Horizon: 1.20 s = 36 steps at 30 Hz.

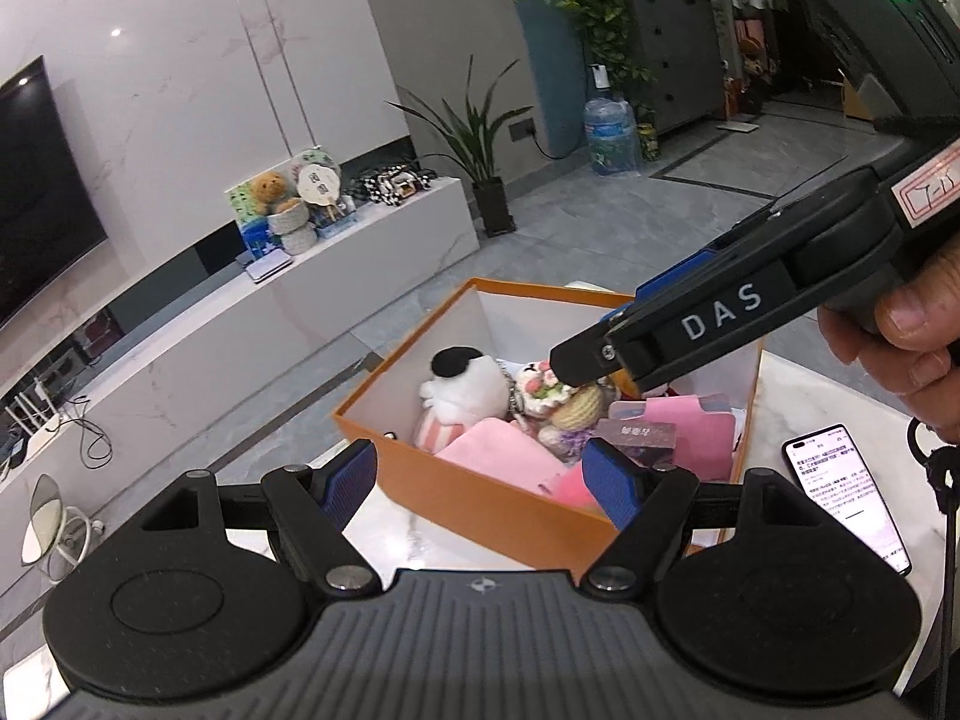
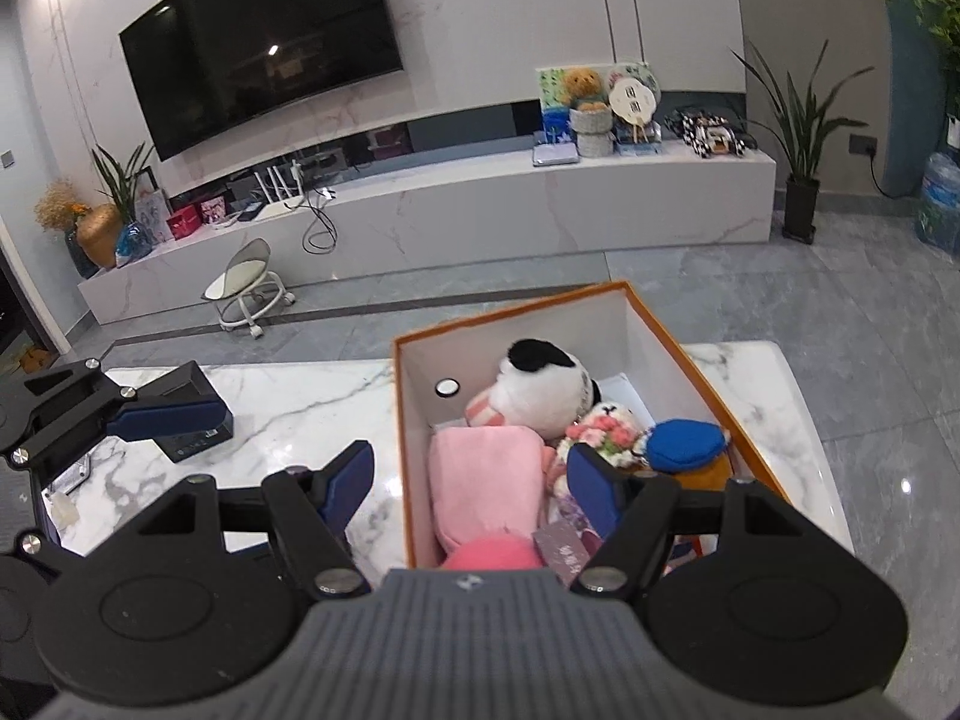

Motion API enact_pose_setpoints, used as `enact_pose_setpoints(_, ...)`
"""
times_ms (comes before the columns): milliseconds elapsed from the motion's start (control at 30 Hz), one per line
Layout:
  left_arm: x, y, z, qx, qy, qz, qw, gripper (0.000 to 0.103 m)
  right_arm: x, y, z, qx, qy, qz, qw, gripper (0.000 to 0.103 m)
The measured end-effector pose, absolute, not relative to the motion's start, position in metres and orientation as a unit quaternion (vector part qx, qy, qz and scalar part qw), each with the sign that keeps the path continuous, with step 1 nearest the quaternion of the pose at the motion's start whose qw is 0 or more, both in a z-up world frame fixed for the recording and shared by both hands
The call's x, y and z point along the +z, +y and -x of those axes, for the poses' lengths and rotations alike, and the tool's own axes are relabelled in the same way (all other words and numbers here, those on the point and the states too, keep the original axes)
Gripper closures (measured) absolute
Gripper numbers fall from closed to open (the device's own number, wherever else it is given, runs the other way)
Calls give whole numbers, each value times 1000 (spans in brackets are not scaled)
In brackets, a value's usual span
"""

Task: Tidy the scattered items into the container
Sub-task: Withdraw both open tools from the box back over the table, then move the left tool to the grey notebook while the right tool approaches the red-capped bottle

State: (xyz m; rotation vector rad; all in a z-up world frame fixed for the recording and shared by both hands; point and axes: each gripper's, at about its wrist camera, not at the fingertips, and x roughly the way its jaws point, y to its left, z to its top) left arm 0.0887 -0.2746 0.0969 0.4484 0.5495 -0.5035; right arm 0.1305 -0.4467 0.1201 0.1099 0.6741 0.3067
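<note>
An orange box (image 1: 480,498) with white inner walls stands on the marble table (image 2: 288,414); it also shows in the right wrist view (image 2: 690,354). It holds a black-and-white plush (image 2: 540,390), a pink cloth (image 2: 486,480), a small flower doll (image 2: 606,429), a blue-capped knitted toy (image 2: 684,450) and a purple card (image 2: 564,552). My left gripper (image 1: 480,489) is open and empty, at the box's near wall. My right gripper (image 2: 468,483) is open and empty above the box; in the left wrist view its fingers (image 1: 576,363) reach over the toys.
A phone (image 1: 846,495) with a lit screen lies on the table right of the box. A dark small box (image 2: 192,420) lies on the table to the left, by my left gripper's finger (image 2: 168,414). Beyond are a TV bench, a stool and potted plants.
</note>
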Motion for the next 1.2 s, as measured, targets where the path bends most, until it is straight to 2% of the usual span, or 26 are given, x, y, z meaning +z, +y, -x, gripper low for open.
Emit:
enact_pose_setpoints(700, 100, -177, -78, -180, 269, -175, 930, 14, 127, -397, -111, 202, 295, -17, 934, 30)
enact_pose_setpoints(933, 85, -133, -79, -159, 281, -153, 934, 14, 121, -379, -110, 213, 299, 4, 930, 30)
enact_pose_setpoints(1200, 44, -137, -70, -193, 304, -145, 921, 14, 112, -361, -116, 220, 307, 21, 926, 30)
